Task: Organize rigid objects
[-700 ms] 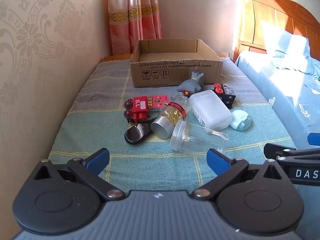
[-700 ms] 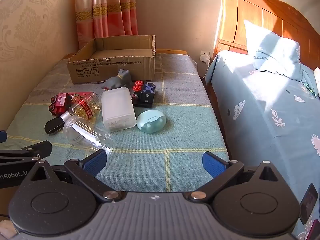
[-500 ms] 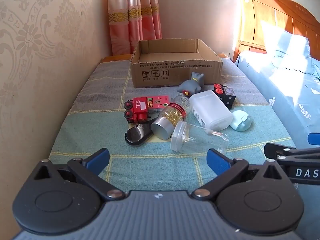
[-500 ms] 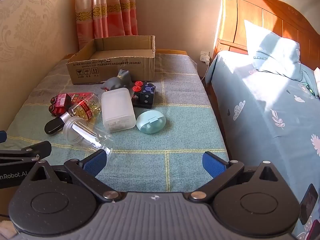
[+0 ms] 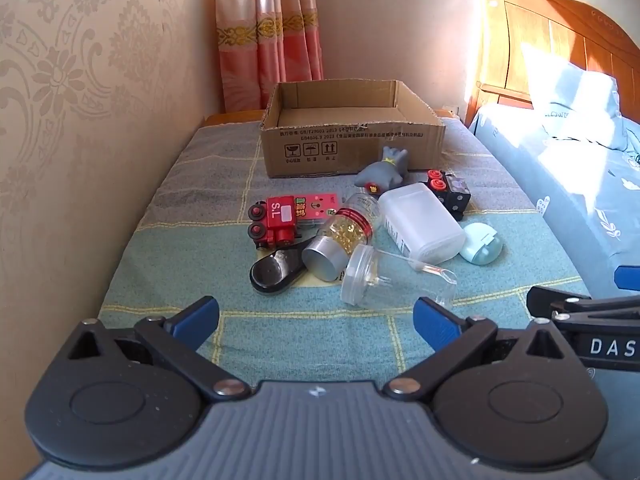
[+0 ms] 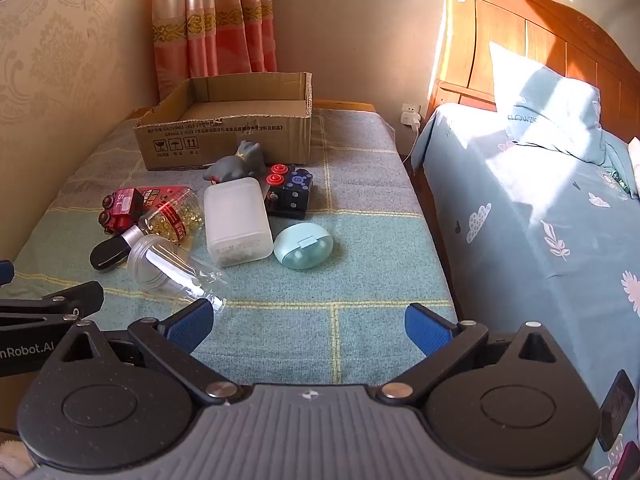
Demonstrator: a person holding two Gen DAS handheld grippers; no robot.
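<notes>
The left tongs [image 5: 316, 316] and right tongs [image 6: 306, 322] both stand wide apart with nothing between their blue pads, hovering over the near edge of a table [image 5: 180, 272] covered in a woven green-and-grey checked cloth. At the far end sits an open cardboard box [image 5: 352, 140], shallow, corrugated, with a torn upper rim and printed handling marks; its visible interior holds nothing. The loose items lie clustered in front of it. A grey rubbery animal figure [image 5: 386, 168] lies just beside the box's front wall. A red plastic toy train [image 5: 276, 222] lies on its side against a flat pink card pack [image 5: 320, 206]. A clear bottle [image 5: 348, 232] with a red band and a silver metal cap lies tipped over, filled with golden capsules. A glossy black oval [image 5: 276, 270], spoon-like in shape, rests partly under that cap. A transparent lidded jar [image 5: 396, 280] lies on its side nearest the tongs, holding a thin clear rod. A frosted white rectangular container [image 5: 420, 220] lies flat, small pale beads showing at its end in the right wrist view. A black block toy [image 5: 450, 192] with red round studs sits behind it. A smooth pale-blue oval case [image 5: 482, 244] lies at the right of the cluster. A bed [image 6: 540, 220] with patterned blue sheets stands to the right.
</notes>
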